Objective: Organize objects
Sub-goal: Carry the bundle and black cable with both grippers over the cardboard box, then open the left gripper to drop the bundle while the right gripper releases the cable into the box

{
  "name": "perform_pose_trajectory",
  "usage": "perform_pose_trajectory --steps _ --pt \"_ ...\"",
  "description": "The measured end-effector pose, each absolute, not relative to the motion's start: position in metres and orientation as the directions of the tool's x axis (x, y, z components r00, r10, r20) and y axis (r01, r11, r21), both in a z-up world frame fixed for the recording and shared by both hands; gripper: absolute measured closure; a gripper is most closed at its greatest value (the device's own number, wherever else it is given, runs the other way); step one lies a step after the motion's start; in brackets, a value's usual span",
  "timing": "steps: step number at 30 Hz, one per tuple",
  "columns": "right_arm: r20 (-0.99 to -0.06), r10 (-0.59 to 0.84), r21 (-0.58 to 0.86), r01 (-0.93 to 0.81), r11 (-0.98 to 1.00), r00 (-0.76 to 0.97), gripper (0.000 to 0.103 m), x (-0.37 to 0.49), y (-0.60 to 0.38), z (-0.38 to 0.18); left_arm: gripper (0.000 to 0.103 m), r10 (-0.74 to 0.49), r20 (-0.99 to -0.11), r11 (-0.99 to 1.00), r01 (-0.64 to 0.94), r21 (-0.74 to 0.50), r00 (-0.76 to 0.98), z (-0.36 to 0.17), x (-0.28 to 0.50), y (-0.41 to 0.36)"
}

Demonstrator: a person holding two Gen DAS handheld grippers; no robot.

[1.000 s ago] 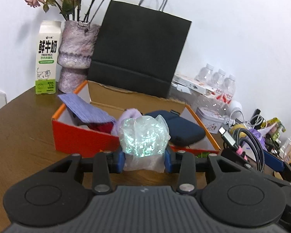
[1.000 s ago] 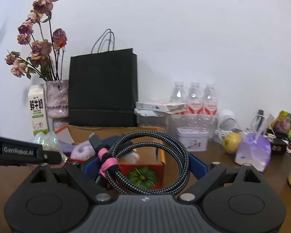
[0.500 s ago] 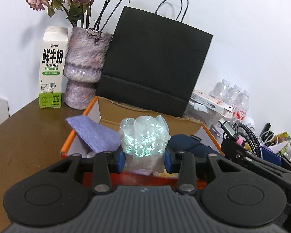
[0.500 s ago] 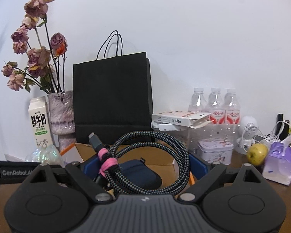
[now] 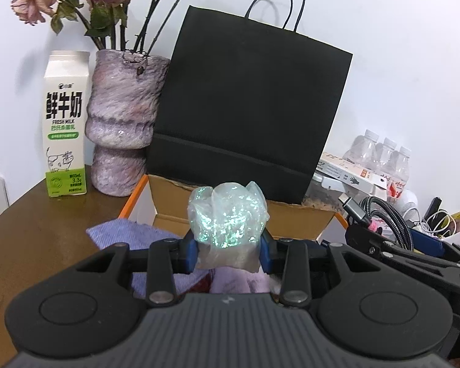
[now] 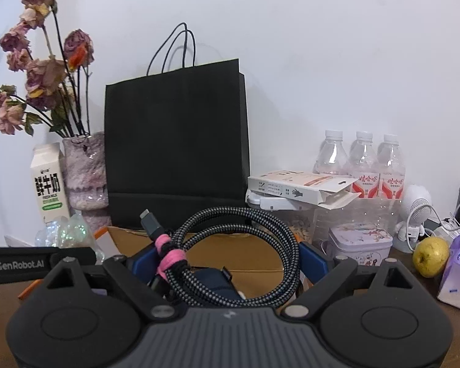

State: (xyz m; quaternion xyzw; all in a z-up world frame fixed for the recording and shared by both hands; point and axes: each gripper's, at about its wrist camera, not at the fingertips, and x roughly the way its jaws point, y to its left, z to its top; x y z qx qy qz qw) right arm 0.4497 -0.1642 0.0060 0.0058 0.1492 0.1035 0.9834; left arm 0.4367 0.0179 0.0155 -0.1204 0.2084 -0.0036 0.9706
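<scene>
With the left gripper (image 5: pixel 228 253) jaws clamped on the crumpled iridescent plastic bag (image 5: pixel 227 218) and the right gripper (image 6: pixel 228 256) jaws clamped on the coiled grey braided cable (image 6: pixel 236 254), both at six o'clock, lower each squarely into the open orange cardboard box (image 5: pixel 138 194) before releasing.

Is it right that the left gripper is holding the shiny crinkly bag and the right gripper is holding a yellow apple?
Not quite. The left gripper does hold the shiny crinkly bag, but the right gripper holds a coiled braided cable, not the yellow apple. The right wrist view shows the apple sitting on the table, off to the right.
</scene>
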Motion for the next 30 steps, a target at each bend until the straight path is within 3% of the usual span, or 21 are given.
perform_pose_trajectory --steps 16,19,21,23,30 --pt "-0.354 0.185 -0.006 -0.200 0.980 0.917 0.010 0.501 -0.161 0.006 0.060 -0.039 -0.407 0.982 -0.040 -0.184 0.913 0.012 0.482 0.016" --pt "-0.381 0.176 -0.012 -0.196 0.981 0.908 0.010 0.509 -0.161 0.002 0.049 -0.022 -0.396 0.982 -0.055 -0.183 0.918 0.010 0.484 0.018" --pt "-0.397 0.174 -0.009 -0.193 0.981 0.901 0.010 0.512 -0.162 -0.001 0.035 -0.018 -0.390 0.981 -0.059 -0.184 0.921 0.011 0.484 0.020" --pt "-0.402 0.169 -0.004 -0.186 0.983 0.900 0.002 0.513 -0.164 -0.002 0.022 -0.006 -0.385 0.980 -0.071 -0.187 0.923 0.011 0.483 0.021" --pt "-0.399 0.168 0.002 -0.182 0.983 0.901 0.000 0.512 -0.165 -0.001 0.002 0.013 -0.368 0.980 -0.084 -0.178 0.930 0.013 0.480 0.021"
